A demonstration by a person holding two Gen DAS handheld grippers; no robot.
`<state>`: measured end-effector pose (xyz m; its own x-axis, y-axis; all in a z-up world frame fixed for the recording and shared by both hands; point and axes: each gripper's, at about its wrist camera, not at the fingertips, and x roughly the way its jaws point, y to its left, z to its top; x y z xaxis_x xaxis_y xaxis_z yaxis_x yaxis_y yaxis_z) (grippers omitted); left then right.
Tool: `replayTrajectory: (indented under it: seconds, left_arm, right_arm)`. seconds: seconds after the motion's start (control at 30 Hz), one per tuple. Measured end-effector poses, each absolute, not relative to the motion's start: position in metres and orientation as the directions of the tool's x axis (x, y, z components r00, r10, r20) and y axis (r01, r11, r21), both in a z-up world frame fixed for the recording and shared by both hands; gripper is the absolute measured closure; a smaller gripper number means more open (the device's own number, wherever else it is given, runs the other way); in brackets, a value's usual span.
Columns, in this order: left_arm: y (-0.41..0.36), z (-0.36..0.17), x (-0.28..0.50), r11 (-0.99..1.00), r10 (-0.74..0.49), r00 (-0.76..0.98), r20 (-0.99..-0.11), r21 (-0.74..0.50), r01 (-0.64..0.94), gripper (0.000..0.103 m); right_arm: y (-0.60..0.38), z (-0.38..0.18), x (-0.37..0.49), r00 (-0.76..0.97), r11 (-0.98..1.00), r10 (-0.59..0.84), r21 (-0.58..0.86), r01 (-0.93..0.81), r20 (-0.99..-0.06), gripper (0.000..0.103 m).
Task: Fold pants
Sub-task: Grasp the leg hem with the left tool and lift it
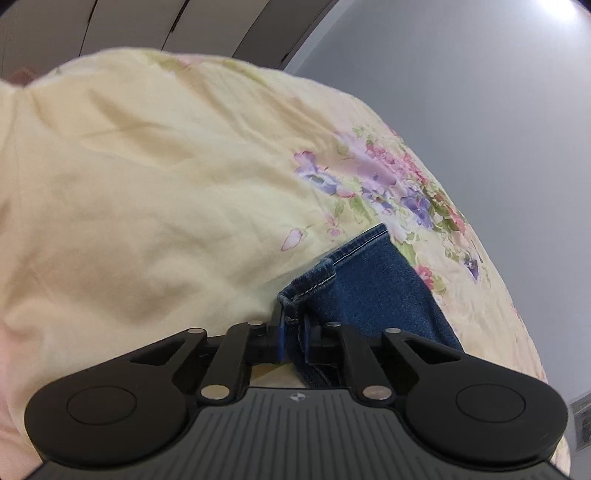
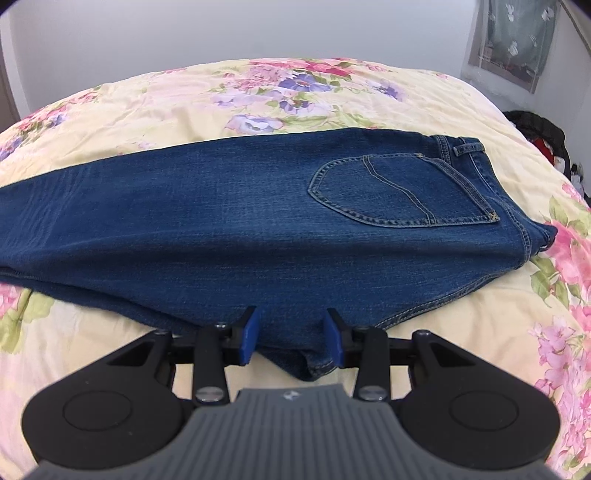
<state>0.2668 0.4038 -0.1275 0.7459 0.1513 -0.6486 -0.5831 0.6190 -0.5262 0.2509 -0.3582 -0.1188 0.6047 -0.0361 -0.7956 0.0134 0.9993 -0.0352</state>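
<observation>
The pants (image 2: pixel 229 206), a pair of blue denim jeans, lie flat on a bed, folded lengthwise so that one leg covers the other. In the right wrist view they run across the frame, with the waistband (image 2: pixel 466 147) at the right end and the legs leading off the left edge. One back pocket (image 2: pixel 399 192) faces upward, outlined in tan stitching, and a belt loop sits on the waistband just above it.

In the left wrist view only the hem end (image 1: pixel 354 280) of the legs is visible, resting on the bedcover. The left gripper (image 1: pixel 293 332) is clenched on this denim: its jaws stand nearly together with a fold of the hem edge pinched between the blue pads.

The right gripper (image 2: pixel 291 332) sits at the near edge of the pants, at the crotch area. Its jaws stand partly apart, with denim between the blue pads (image 2: pixel 249 334). Whether the pads press on the cloth cannot be told.

The bedcover (image 2: pixel 480 332) is pale yellow with pink and purple flower prints and lies slightly wrinkled. A grey-white wall (image 2: pixel 258 29) stands behind the bed. A patterned cloth (image 2: pixel 517 40) hangs at the upper right of the right wrist view.
</observation>
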Motion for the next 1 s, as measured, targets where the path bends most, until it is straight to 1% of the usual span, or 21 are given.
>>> replayTrajectory:
  seconds: [0.13,0.2,0.3,0.43,0.47,0.53,0.57,0.6,0.67,0.77,0.9,1.0]
  left_arm:
    - [0.401,-0.114,0.27,0.65,0.155,0.743,-0.651,-0.499,-0.573,0.095]
    - [0.403,-0.116,0.271,0.638,0.154,0.732,-0.663,-0.499,-0.586,0.095]
    - [0.4,-0.117,0.272,0.643,0.169,0.723,-0.67,-0.481,-0.596,0.095]
    - [0.398,-0.114,0.275,0.652,0.18,0.714,-0.677,-0.462,-0.602,0.095]
    - [0.397,-0.112,0.275,0.655,0.182,0.713,-0.678,-0.457,-0.602,0.095]
    - [0.394,-0.106,0.278,0.671,0.194,0.708,-0.679,-0.434,-0.601,0.095]
    - [0.392,-0.102,0.279,0.68,0.201,0.709,-0.676,-0.425,-0.598,0.095]
    - [0.39,-0.096,0.279,0.688,0.207,0.714,-0.669,-0.419,-0.593,0.095]
    - [0.388,-0.082,0.28,0.702,0.214,0.73,-0.649,-0.417,-0.577,0.095]
    - [0.391,-0.076,0.281,0.721,0.219,0.728,-0.649,-0.395,-0.569,0.095]
    - [0.396,-0.11,0.283,0.708,0.228,0.668,-0.709,-0.35,-0.613,0.095]
    - [0.397,-0.133,0.282,0.704,0.225,0.652,-0.724,-0.342,-0.623,0.095]
  right_arm:
    - [-0.35,-0.118,0.238,0.594,0.996,-0.068,-0.09,-0.007,-0.802,0.067]
    - [-0.345,-0.122,0.231,0.586,0.991,-0.094,-0.132,-0.022,-0.805,0.064]
    - [-0.341,-0.129,0.225,0.577,0.985,-0.121,-0.168,-0.029,-0.808,0.064]
    - [-0.344,-0.131,0.227,0.584,0.985,-0.139,-0.175,-0.005,-0.8,0.065]
    - [-0.346,-0.131,0.229,0.585,0.986,-0.144,-0.169,0.013,-0.798,0.068]
    - [-0.35,-0.133,0.234,0.576,0.986,-0.156,-0.16,0.044,-0.803,0.079]
    - [-0.352,-0.135,0.238,0.558,0.986,-0.163,-0.157,0.06,-0.814,0.089]
    - [-0.355,-0.136,0.24,0.548,0.986,-0.164,-0.149,0.072,-0.82,0.096]
    - [-0.361,-0.128,0.24,0.564,0.987,-0.159,-0.134,0.086,-0.81,0.102]
    - [-0.366,-0.109,0.233,0.607,0.984,-0.172,-0.157,0.079,-0.776,0.103]
    - [-0.378,-0.128,0.239,0.529,0.988,-0.151,-0.137,0.066,-0.835,0.103]
    - [-0.376,-0.143,0.243,0.508,0.988,-0.156,-0.144,0.063,-0.847,0.103]
